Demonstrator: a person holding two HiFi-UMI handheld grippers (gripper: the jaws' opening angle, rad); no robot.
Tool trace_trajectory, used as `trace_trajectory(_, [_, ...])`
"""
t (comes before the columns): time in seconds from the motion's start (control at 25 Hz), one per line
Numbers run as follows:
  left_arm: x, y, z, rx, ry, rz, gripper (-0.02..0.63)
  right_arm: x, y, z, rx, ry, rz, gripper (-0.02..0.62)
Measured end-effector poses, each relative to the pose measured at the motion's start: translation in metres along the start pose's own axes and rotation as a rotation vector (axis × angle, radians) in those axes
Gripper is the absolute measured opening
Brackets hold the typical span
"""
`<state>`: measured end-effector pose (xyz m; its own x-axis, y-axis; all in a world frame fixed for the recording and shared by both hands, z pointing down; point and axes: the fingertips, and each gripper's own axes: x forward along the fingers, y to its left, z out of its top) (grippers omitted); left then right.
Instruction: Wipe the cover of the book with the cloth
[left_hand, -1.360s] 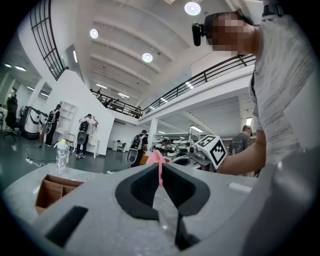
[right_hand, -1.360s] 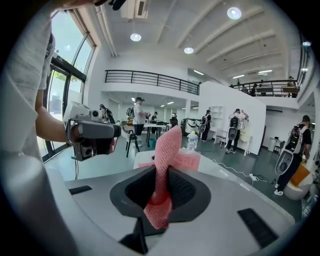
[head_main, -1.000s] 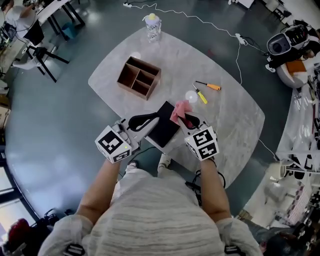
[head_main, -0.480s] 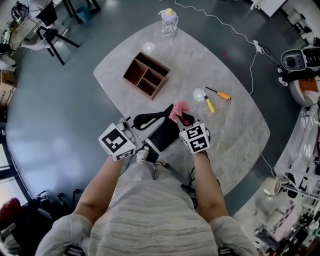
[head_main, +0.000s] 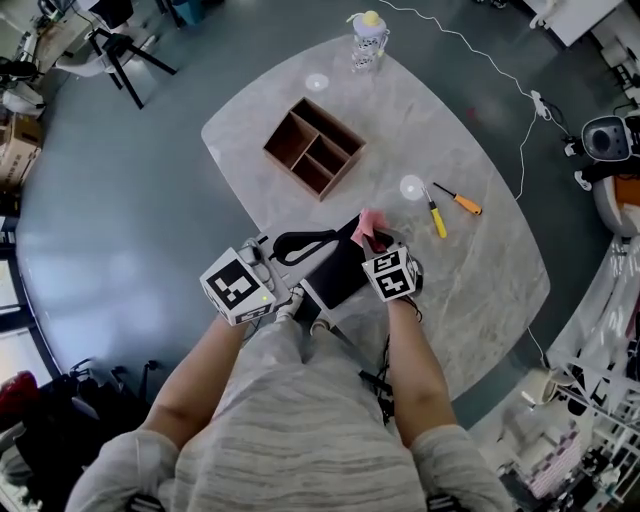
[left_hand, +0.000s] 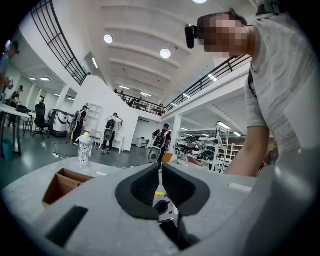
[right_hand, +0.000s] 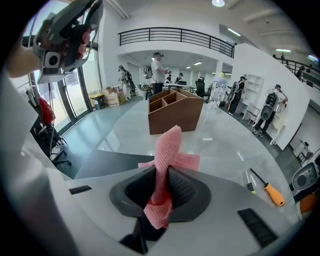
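At the table's near edge, both grippers hang over the book.
Right gripper is clamped on the pink cloth by the black book's far edge. Left gripper has its jaws together, empty. Beyond lie two screwdrivers, then a wooden box and a bottle.
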<state>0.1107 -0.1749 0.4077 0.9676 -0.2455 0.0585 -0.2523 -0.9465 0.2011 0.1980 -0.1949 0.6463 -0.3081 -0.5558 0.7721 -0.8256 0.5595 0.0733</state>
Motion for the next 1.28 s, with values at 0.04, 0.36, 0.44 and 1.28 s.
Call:
trace_trajectory(0.04, [-0.001, 0.0, -0.001, -0.003, 0.003, 0.001, 0.032, 0.002, 0.001, -0.001, -0.008, -0.003, 0.0, 0.06])
trace_trajectory(0.36, [-0.002, 0.007, -0.005, -0.021, 0.007, -0.011, 0.032, 0.014, 0.043, -0.002, -0.037, -0.014, 0.088, 0.06])
trace_trajectory(0.44, [-0.002, 0.006, -0.005, -0.021, 0.008, -0.018, 0.032, 0.015, 0.064, 0.0, -0.054, -0.019, 0.129, 0.06])
trace_trajectory(1.28, [-0.008, 0.001, -0.002, 0.005, 0.018, -0.041, 0.032, -0.025, 0.17, 0.016, 0.035, -0.138, 0.481, 0.06])
